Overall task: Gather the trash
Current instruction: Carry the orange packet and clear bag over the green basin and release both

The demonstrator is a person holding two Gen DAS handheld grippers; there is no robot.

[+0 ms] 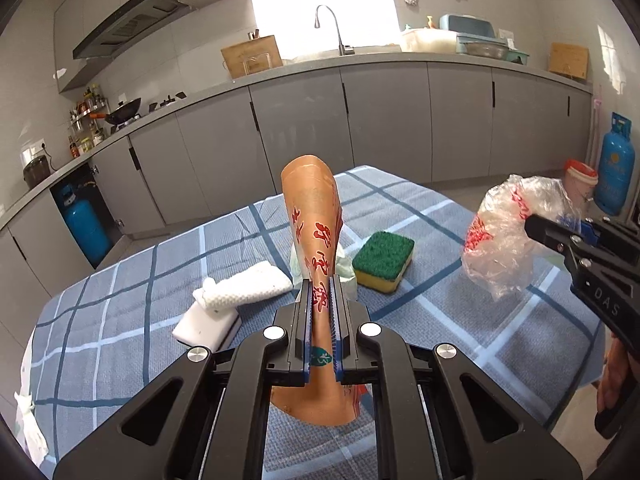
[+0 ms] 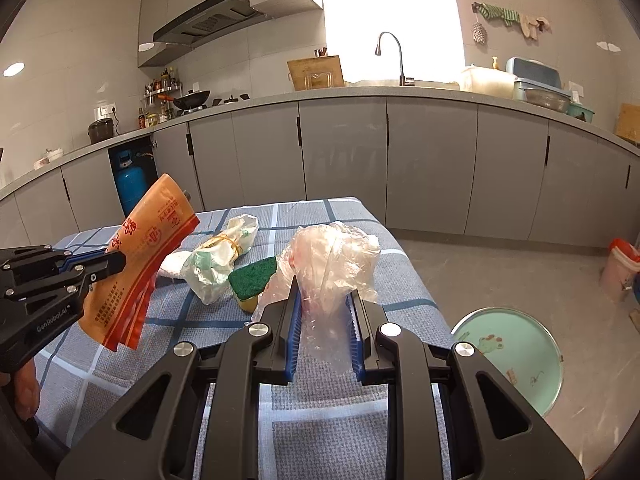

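Observation:
My left gripper (image 1: 321,286) is shut on an orange plastic wrapper (image 1: 312,216) with red characters and holds it upright above the table; it also shows in the right wrist view (image 2: 140,256). My right gripper (image 2: 323,292) is shut on a crumpled clear plastic bag (image 2: 332,260), held above the table's right side; the bag also shows in the left wrist view (image 1: 508,232). A knotted white-and-green plastic bag (image 2: 218,256) lies on the blue checked tablecloth (image 2: 120,364) between the two grippers.
A green-and-yellow sponge (image 1: 384,256), a white cloth (image 1: 248,284) and a white foam block (image 1: 204,326) lie on the table. A round mint-green basin (image 2: 516,356) stands on the floor right of the table. Grey cabinets, a blue gas cylinder (image 1: 614,168) and a pink bucket (image 2: 620,270) stand behind.

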